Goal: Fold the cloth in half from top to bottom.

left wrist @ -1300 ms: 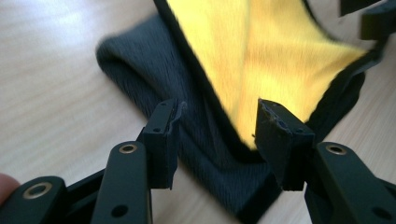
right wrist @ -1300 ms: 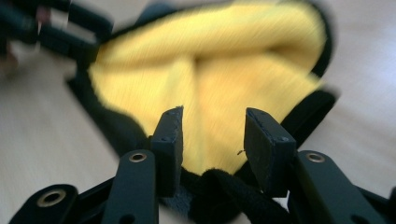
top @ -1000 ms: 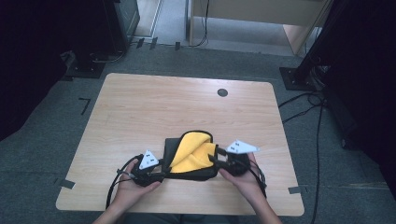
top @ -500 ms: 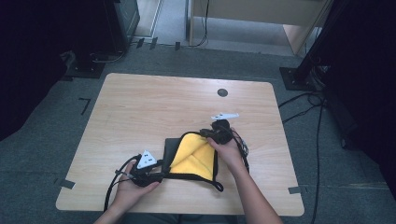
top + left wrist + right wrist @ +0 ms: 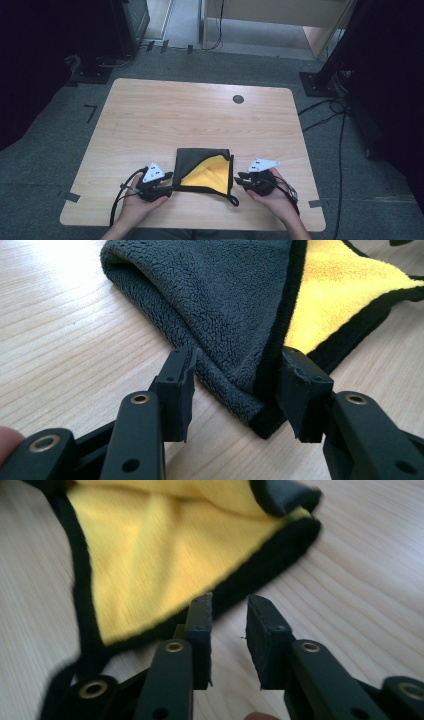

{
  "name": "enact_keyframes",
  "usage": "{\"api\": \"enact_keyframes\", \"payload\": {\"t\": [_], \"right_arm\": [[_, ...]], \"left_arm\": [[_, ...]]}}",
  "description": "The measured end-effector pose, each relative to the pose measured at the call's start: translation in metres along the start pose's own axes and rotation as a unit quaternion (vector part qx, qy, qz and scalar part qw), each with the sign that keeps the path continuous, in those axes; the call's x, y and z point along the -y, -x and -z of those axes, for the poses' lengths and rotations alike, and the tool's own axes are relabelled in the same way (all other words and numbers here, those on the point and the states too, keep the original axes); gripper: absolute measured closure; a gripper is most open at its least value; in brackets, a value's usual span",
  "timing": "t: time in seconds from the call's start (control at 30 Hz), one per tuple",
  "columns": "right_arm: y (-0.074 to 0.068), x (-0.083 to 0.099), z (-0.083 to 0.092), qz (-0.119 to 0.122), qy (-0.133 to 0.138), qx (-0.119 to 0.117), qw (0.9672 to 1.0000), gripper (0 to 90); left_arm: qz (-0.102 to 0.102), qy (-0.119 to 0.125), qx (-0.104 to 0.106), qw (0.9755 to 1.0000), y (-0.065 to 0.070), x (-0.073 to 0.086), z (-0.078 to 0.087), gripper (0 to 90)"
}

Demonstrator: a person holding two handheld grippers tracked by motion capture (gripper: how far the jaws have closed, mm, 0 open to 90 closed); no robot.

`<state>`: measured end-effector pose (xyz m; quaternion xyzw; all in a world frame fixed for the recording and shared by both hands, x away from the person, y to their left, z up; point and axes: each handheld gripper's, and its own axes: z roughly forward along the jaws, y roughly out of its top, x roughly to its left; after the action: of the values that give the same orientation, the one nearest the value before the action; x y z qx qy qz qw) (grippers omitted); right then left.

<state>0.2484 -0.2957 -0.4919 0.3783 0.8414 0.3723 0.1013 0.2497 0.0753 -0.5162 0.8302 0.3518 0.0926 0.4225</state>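
high view: a folded cloth point(image 5: 204, 170), dark grey outside and yellow inside, is laid near the table's point(image 5: 200, 115) front edge, between the left gripper point(image 5: 165, 184) and right gripper point(image 5: 242, 180).

left gripper view: the cloth's grey corner is straddled by jaws held apart, not pinched.

right gripper view: jaws have just been opening, narrowly parted, with nothing between them, right by the black hem.
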Motion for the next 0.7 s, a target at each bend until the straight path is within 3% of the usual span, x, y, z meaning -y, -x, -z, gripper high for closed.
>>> {"api": "enact_keyframes", "payload": {"t": [0.03, 0.07, 0.1, 0.13, 0.27, 0.33, 0.37, 0.43, 0.47, 0.53, 0.57, 0.6, 0.63, 0.67, 0.7], "right_arm": [[0.008, -0.006, 0.007, -0.038, 0.039, -0.003, 0.9985, 68.0], [0.008, -0.006, 0.007, -0.038, 0.039, -0.003, 0.9985, 68.0], [0.014, -0.021, 0.009, -0.084, 0.090, -0.006, 0.9923, 64.2], [0.014, -0.021, 0.009, -0.084, 0.090, -0.006, 0.9923, 64.2], [0.016, -0.057, -0.001, -0.134, 0.170, 0.001, 0.9763, 61.6], [0.018, -0.070, -0.012, -0.166, 0.185, 0.013, 0.9686, 61.9], [0.018, -0.075, -0.019, -0.174, 0.180, 0.010, 0.9680, 62.3], [0.013, -0.078, -0.029, -0.172, 0.151, -0.004, 0.9736, 63.9], [0.007, -0.077, -0.032, -0.159, 0.126, -0.011, 0.9791, 63.8], [-0.006, -0.068, -0.034, -0.113, 0.074, -0.016, 0.9907, 63.5], [-0.013, -0.059, -0.034, -0.091, 0.047, -0.020, 0.9946, 62.6], [-0.024, -0.037, -0.032, -0.061, -0.004, -0.019, 0.9980, 60.3], [-0.026, -0.025, -0.031, -0.048, -0.025, -0.005, 0.9985, 59.2], [-0.026, -0.025, -0.031, -0.048, -0.025, -0.005, 0.9985, 59.2], [-0.027, -0.014, -0.028, -0.046, -0.032, 0.005, 0.9984, 57.9]], "left_arm": [[0.000, 0.002, 0.005, 1.0000, 0.000, 0.000, 0.000, 51.9], [0.000, 0.002, 0.008, 1.0000, -0.001, 0.001, 0.001, 51.9], [0.001, 0.001, 0.010, 0.9999, -0.001, 0.000, 0.000, 51.9], [0.001, 0.001, 0.010, 0.9999, -0.001, 0.000, 0.000, 51.8], [-0.002, 0.007, 0.018, 0.9998, -0.001, 0.001, 0.002, 52.1], [-0.013, 0.007, 0.022, 0.9996, 0.000, 0.002, 0.004, 53.7], [-0.018, 0.005, 0.021, 0.9996, 0.001, 0.003, 0.005, 55.2], [-0.034, 0.007, 0.020, 0.9992, 0.003, 0.005, 0.008, 63.5], [-0.046, 0.009, 0.014, 0.9988, 0.005, 0.006, 0.011, 67.2], [-0.062, 0.011, 0.011, 0.9980, 0.006, 0.008, 0.015, 77.3], [-0.066, 0.009, 0.013, 0.9977, 0.005, 0.009, 0.018, 77.3], [-0.068, 0.007, 0.012, 0.9976, 0.004, 0.009, 0.020, 76.9], [-0.051, 0.014, 0.016, 0.9985, 0.000, 0.010, 0.023, 74.7], [-0.051, 0.014, 0.016, 0.9985, 0.000, 0.010, 0.023, 71.6], [-0.035, 0.024, 0.025, 0.9988, -0.003, 0.010, 0.025, 71.6]]}}
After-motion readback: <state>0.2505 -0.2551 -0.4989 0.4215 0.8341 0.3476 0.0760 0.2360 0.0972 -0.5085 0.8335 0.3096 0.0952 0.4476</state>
